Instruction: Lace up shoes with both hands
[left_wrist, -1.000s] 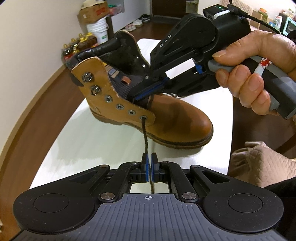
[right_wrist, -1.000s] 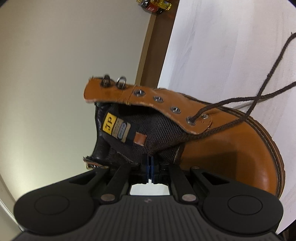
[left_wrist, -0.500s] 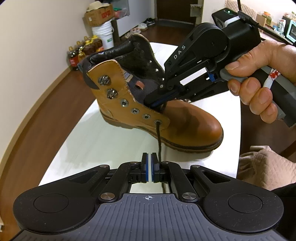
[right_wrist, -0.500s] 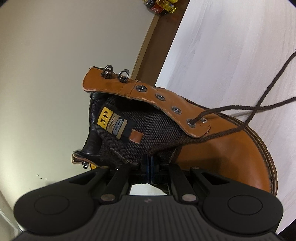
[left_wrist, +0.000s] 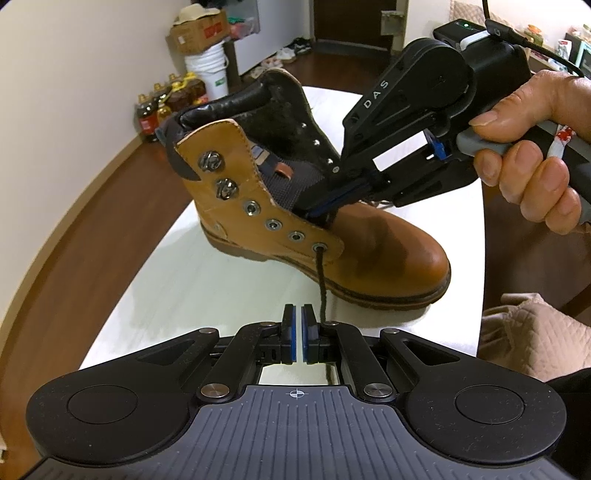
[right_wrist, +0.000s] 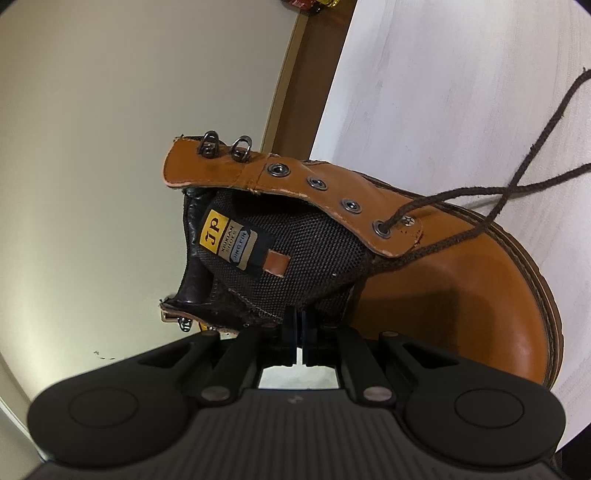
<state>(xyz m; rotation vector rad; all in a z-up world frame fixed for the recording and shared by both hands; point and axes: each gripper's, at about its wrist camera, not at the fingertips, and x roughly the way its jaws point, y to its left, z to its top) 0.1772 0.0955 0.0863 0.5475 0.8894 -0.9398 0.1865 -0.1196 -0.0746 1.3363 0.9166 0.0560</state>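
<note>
A tan leather boot (left_wrist: 388, 254) stands on the white table (left_wrist: 207, 280), and its mesh tongue (right_wrist: 295, 266) fills the right wrist view. A dark brown lace (left_wrist: 322, 284) drops from the lowest eyelet (left_wrist: 319, 246). It passes along the outer side of the right finger of my left gripper (left_wrist: 298, 325), which is shut with no lace showing between its pads. My right gripper (left_wrist: 317, 214) reaches into the boot's opening, shut. Its tips (right_wrist: 299, 317) sit against the tongue's lower edge, which hides any grip. Two lace strands (right_wrist: 517, 184) run off to the right.
A person's hand (left_wrist: 524, 147) holds the right gripper's handle. A quilted pink cloth (left_wrist: 532, 332) lies past the table's right edge. A white bucket (left_wrist: 208, 70), a cardboard box and bottles (left_wrist: 166, 103) stand on the wooden floor by the wall.
The lace lay between the left gripper's pads a second ago and now runs beside its right finger. The boot has shifted up and to the right in the left wrist view.
</note>
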